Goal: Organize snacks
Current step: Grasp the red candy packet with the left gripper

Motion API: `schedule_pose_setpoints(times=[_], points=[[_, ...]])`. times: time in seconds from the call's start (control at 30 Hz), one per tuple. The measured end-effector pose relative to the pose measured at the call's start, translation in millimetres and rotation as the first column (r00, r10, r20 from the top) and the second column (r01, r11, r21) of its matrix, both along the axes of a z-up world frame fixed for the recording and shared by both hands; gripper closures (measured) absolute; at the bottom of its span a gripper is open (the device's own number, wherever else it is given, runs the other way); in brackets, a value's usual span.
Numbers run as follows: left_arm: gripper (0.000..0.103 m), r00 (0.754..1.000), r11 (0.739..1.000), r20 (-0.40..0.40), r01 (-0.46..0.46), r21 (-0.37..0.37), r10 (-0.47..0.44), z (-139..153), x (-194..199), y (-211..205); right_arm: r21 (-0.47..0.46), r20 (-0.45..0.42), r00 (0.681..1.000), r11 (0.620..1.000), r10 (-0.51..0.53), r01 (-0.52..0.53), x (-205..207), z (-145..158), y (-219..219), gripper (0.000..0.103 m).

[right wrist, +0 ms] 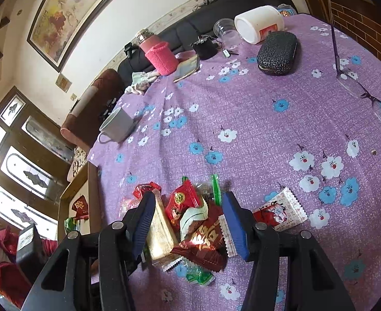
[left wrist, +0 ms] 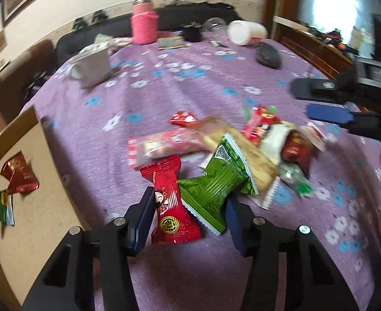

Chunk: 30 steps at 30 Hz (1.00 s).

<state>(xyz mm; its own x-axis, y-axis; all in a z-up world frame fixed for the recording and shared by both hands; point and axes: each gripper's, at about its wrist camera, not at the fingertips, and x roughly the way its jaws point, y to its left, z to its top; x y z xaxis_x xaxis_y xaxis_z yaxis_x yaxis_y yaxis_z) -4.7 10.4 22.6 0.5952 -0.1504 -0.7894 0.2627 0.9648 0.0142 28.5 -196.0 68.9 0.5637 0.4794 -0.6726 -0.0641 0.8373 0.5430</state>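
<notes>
Purple flowered cloth covers your worktop. Light, crinkly, slippery foil snack packets lie heaped centre-frame; both tools gape, left tool straddling the red packet: pinch its narrow waist.

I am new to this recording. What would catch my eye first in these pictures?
First, the heap of bright snack packets in the middle of the purple flowered tablecloth, with both open grippers around it: the left gripper by a red packet and a green packet. Next, the pink bottle at the far edge and the cardboard box at left, holding two packets.
</notes>
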Motion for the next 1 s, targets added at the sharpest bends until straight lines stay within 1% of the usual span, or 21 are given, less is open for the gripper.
schedule_pose_setpoints(times=[0.07, 0.1, 0.2, 0.23, 0.33, 0.4, 0.47, 0.53, 0.57, 0.6, 0.63, 0.7, 0.83, 0.87, 0.93, 0.97, 1.0], points=[[0.052, 1.000, 1.000, 0.008, -0.003, 0.029, 0.003, 0, -3, 0, -0.001, 0.001, 1.000, 1.000, -0.002, 0.002, 0, 0, 0, 0.045], [0.052, 1.000, 0.999, 0.002, -0.023, 0.032, 0.023, -1, -1, 7, -0.001, 0.002, 1.000, 1.000, -0.001, 0.001, 1, 0, 1, 0.045], [0.052, 0.999, 0.999, -0.019, -0.048, -0.023, 0.048, 2, 0, 24, 0.001, -0.002, 1.000, 1.000, 0.003, -0.003, 1, -1, 1, 0.045], [0.052, 0.998, 0.998, -0.021, -0.054, -0.030, 0.053, 3, 0, 28, 0.000, -0.003, 1.000, 1.000, 0.004, -0.004, 1, -1, 1, 0.045], [0.052, 0.997, 0.997, -0.013, -0.077, -0.021, 0.077, 2, -3, 41, 0.004, -0.005, 1.000, 1.000, 0.004, -0.004, 2, -2, 1, 0.045], [0.051, 0.994, 0.994, -0.010, -0.109, -0.014, 0.109, 2, -3, 52, 0.002, 0.001, 1.000, 1.000, 0.002, -0.002, 2, -1, 1, 0.045], [0.051, 0.991, 0.991, -0.022, -0.132, -0.039, 0.131, 4, -1, 59, 0.001, 0.002, 1.000, 1.000, 0.006, -0.006, 0, -1, 1, 0.045], [0.049, 0.991, 0.988, -0.043, -0.132, -0.080, 0.128, 7, -1, 63, 0.002, 0.001, 1.000, 1.000, 0.014, -0.014, 0, -1, 3, 0.045], [0.039, 0.991, 0.988, -0.045, -0.127, -0.092, 0.123, 10, -2, 62, 0.001, 0.003, 1.000, 1.000, 0.016, -0.016, 0, -1, 4, 0.045], [0.026, 0.992, 0.988, -0.046, -0.123, -0.098, 0.119, 12, -2, 61, -0.001, 0.005, 1.000, 1.000, 0.019, -0.019, -1, -1, 5, 0.045], [0.024, 0.992, 0.987, -0.041, -0.122, -0.102, 0.118, 14, -2, 60, -0.002, 0.005, 1.000, 1.000, 0.021, -0.021, -1, -1, 6, 0.045], [0.024, 0.990, 0.986, -0.025, -0.137, -0.094, 0.135, 17, -1, 59, -0.002, 0.006, 1.000, 1.000, 0.023, -0.023, -1, -1, 6, 0.045], [0.024, 0.988, 0.983, -0.035, -0.150, -0.104, 0.147, 19, 13, 58, -0.006, 0.007, 1.000, 1.000, 0.030, -0.030, -1, -2, 9, 0.044], [0.024, 0.988, 0.983, -0.052, -0.150, -0.111, 0.145, 16, 17, 57, -0.006, 0.007, 0.999, 0.999, 0.032, -0.032, -2, -2, 9, 0.044], [0.024, 0.987, 0.984, -0.119, -0.124, -0.128, 0.109, 7, 24, 46, -0.007, 0.007, 0.999, 0.999, 0.034, -0.034, -2, -2, 10, 0.044], [0.024, 0.987, 0.985, -0.125, -0.114, -0.128, 0.098, 6, 24, 41, -0.007, 0.008, 0.999, 0.999, 0.032, -0.032, -2, -2, 10, 0.044], [0.024, 0.990, 0.988, -0.126, -0.084, -0.132, 0.067, 4, 20, 34, -0.006, 0.009, 0.999, 1.000, 0.031, -0.031, -2, -1, 10, 0.044]])
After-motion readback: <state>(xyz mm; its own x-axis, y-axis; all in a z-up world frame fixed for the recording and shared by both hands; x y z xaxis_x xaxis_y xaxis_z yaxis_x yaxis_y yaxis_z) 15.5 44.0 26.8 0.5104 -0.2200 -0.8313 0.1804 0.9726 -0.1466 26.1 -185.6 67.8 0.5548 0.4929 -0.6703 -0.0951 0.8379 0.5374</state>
